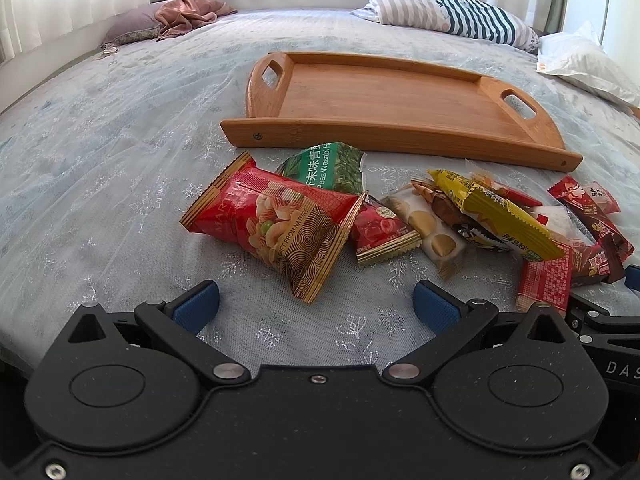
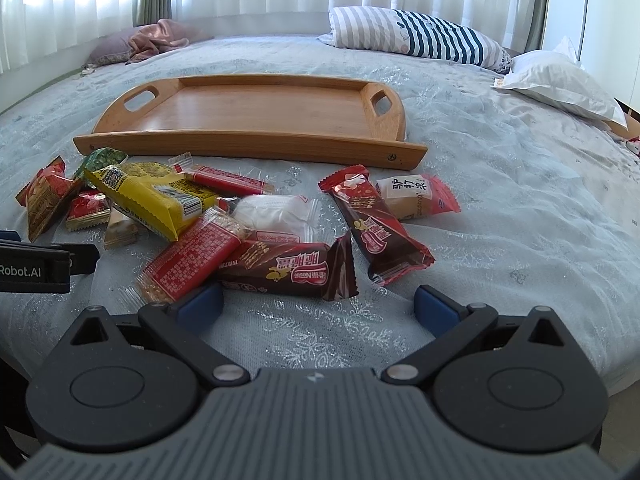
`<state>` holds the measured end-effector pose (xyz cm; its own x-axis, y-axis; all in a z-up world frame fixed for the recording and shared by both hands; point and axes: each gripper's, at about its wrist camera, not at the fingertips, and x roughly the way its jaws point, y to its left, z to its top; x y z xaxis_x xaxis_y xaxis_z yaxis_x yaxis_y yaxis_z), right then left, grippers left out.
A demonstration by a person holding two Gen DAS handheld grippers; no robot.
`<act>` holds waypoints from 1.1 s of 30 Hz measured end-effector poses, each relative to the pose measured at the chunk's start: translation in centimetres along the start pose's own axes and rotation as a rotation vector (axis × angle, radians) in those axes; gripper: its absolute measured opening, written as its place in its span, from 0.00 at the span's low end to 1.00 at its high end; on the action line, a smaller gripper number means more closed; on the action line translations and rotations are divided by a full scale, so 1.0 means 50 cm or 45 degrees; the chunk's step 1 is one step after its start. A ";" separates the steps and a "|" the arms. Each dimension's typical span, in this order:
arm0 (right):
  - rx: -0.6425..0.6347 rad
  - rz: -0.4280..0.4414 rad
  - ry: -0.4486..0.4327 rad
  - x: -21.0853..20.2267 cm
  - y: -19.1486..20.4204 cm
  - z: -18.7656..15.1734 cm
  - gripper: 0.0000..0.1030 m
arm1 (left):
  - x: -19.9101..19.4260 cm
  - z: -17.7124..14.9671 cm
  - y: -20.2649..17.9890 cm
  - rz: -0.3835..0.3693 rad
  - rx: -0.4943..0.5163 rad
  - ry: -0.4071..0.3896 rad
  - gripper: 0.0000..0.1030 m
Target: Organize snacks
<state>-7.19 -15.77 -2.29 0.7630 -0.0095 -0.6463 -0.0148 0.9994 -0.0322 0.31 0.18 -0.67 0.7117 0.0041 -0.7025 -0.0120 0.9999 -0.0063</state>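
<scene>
Left gripper (image 1: 316, 304) low over the bedspread (image 1: 120, 168), fingers spread wide, nothing between them. Just ahead of it, slightly left of centre, the big red nut bag (image 1: 272, 222), one corner reaching toward the gap. Behind that bag a green pea packet (image 1: 328, 166), touching it. To the gripper's front right, a small red packet (image 1: 382, 232), a clear biscuit pack (image 1: 430, 230) and a long yellow bar (image 1: 496, 214) lying across the others. Tray (image 1: 384, 96) beyond the pile, bare wood, its near rail just behind the green packet. Right gripper (image 2: 318, 306) likewise low, fingers wide apart, holding nothing. A brown wafer bar (image 2: 288, 270) lies directly ahead, just past the fingertips; a red cracker pack (image 2: 192, 258) touches the left finger (image 2: 200, 306). A second brown bar (image 2: 376, 228) ahead and right, a white-and-red packet (image 2: 416, 196) behind it. White pouch (image 2: 276, 214) mid-pile. All snacks on the bedspread, none in the tray (image 2: 256, 114) farther ahead. Striped pillow (image 2: 416, 36) far ahead right; pink cloth (image 2: 156, 38) far ahead left.
</scene>
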 end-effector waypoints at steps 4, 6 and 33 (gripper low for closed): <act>0.002 0.002 0.005 -0.001 0.000 0.003 1.00 | -0.001 0.000 0.000 0.000 0.001 0.001 1.00; 0.003 0.001 0.006 -0.001 -0.001 0.003 1.00 | -0.001 0.001 0.000 -0.001 0.000 0.002 1.00; 0.056 0.020 0.125 0.014 -0.010 0.027 1.00 | -0.004 0.000 0.002 -0.006 -0.005 -0.001 1.00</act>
<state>-5.78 -16.21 -1.70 0.6961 0.0047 -0.7179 0.0041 0.9999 0.0105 0.17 0.28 -0.55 0.7121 -0.0009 -0.7021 -0.0113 0.9999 -0.0127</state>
